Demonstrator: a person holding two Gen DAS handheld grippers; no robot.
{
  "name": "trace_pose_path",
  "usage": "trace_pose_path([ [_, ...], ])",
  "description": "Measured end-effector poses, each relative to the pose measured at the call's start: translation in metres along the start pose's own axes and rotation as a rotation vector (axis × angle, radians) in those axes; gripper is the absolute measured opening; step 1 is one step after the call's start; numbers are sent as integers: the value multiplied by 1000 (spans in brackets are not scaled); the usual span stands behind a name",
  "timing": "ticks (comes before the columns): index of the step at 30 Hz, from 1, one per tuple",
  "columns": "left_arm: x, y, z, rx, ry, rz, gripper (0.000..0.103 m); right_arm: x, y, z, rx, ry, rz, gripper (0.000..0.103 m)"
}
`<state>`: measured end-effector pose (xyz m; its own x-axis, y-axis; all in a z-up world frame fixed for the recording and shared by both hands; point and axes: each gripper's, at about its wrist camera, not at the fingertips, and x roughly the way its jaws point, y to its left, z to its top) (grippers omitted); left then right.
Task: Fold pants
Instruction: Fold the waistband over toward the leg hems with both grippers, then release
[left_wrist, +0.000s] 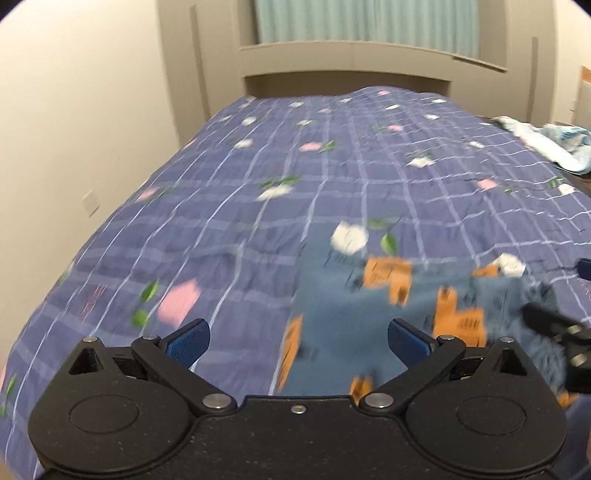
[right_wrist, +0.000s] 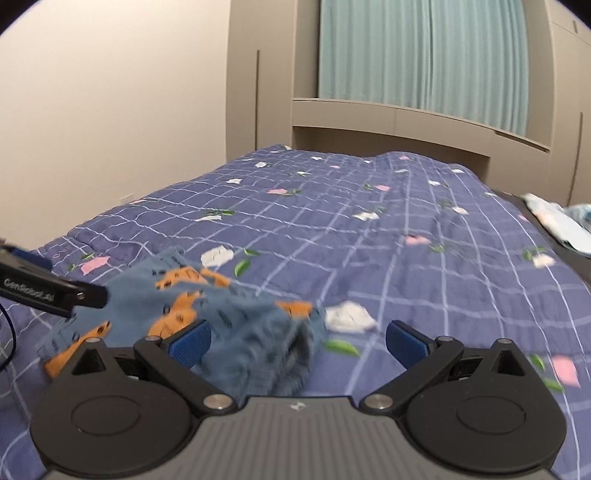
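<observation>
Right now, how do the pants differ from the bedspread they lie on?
The pants are dull blue with orange patches; the bedspread is purple, checked with pale lines and flowers. The pants sit bunched and rumpled in a small heap; the bedspread is spread nearly flat across the whole bed. Both are patterned cloth.

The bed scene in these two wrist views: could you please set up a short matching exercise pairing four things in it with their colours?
Things:
1. pants
2. bedspread
3. curtain
4. pads of the left tool

Colours:
A. pale green
B. purple with a white grid and flowers
C. bright blue
D. grey-blue with orange patches

Pairs: 1-D, 2-B, 3-A, 4-C
</observation>
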<state>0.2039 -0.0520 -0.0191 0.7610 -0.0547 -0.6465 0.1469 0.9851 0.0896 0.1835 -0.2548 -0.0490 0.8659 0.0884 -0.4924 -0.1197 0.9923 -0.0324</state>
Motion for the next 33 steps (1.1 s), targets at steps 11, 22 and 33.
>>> trace_pose_path([
  [11,91,-8,14,58,69,56,103,63,-21,-5,50,134,-92,103],
  [22,60,-10,16,35,53,109,102,27,-36,-8,139,82,-64,103],
  [33,4,-17,-37,10,116,95,102,-21,-38,-20,251,113,-43,103],
])
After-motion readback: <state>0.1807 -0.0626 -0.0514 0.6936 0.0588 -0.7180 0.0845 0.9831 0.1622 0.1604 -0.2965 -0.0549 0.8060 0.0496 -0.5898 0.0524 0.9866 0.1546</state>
